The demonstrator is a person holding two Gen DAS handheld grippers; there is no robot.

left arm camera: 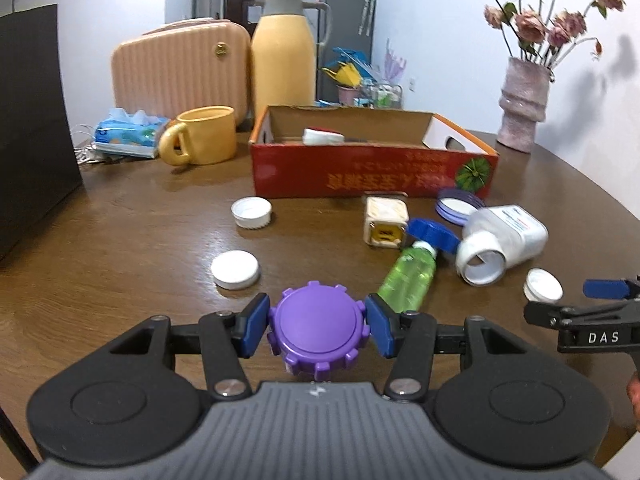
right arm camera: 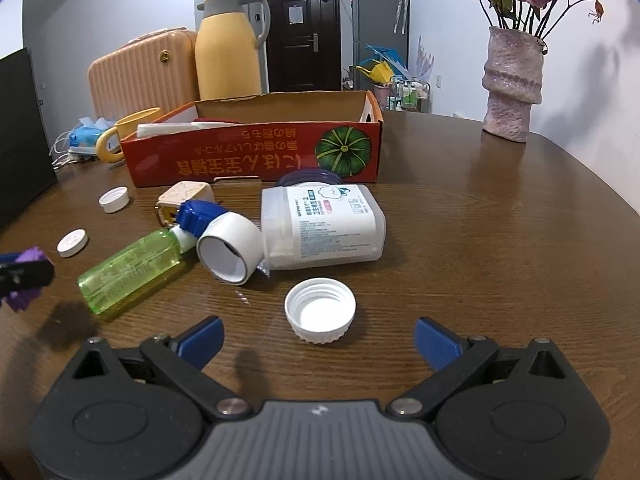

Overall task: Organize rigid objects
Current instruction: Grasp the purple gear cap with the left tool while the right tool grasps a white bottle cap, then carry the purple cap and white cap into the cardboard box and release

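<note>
A red box point(left arm camera: 372, 172) held what looked like white items; the left gripper point(left arm camera: 318, 326) clamped a purple lid point(left arm camera: 318, 328), the right gripper point(right arm camera: 319, 338) gaped behind a white cap point(right arm camera: 320, 310).

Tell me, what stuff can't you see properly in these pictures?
- Red box contents: both views, its front wall hides most.
- Purple-rimmed lid: right wrist view, the white jar covers it.
- Purple cap in the left gripper: right wrist view, cut off by the picture's edge.

Purple notched lid point(left arm camera: 318, 330) clamped, red box point(left arm camera: 372, 168) open behind
</note>
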